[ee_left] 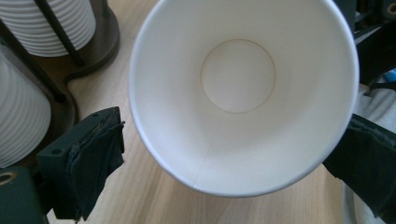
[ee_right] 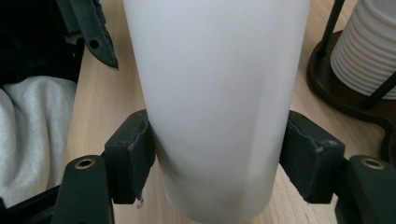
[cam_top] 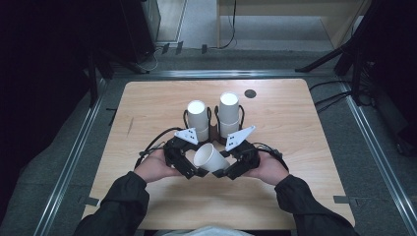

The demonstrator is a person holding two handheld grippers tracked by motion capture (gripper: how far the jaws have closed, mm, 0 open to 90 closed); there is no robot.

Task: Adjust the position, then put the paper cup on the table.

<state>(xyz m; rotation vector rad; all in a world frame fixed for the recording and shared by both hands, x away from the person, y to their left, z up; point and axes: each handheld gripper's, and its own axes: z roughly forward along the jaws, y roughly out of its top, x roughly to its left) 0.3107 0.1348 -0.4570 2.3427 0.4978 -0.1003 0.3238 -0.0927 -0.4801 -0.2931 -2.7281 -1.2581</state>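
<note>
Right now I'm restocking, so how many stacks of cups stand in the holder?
2: the left stack and the right stack stand side by side in the dark holder beyond the grippers. A loose cup is held apart.

The high view looks forward and down from above the person's near side, taking in the whole light wooden table (cam_top: pixel 275 98). The left gripper view sits very close, staring straight into the open mouth of the white paper cup (ee_left: pixel 243 93), while the right gripper view presses up against that cup's smooth outer wall (ee_right: pixel 215 93). All three share the cup (cam_top: pixel 209 157) and the dark wire holder of stacked ribbed white cups (cam_top: pixel 214 129) beyond it.
</note>
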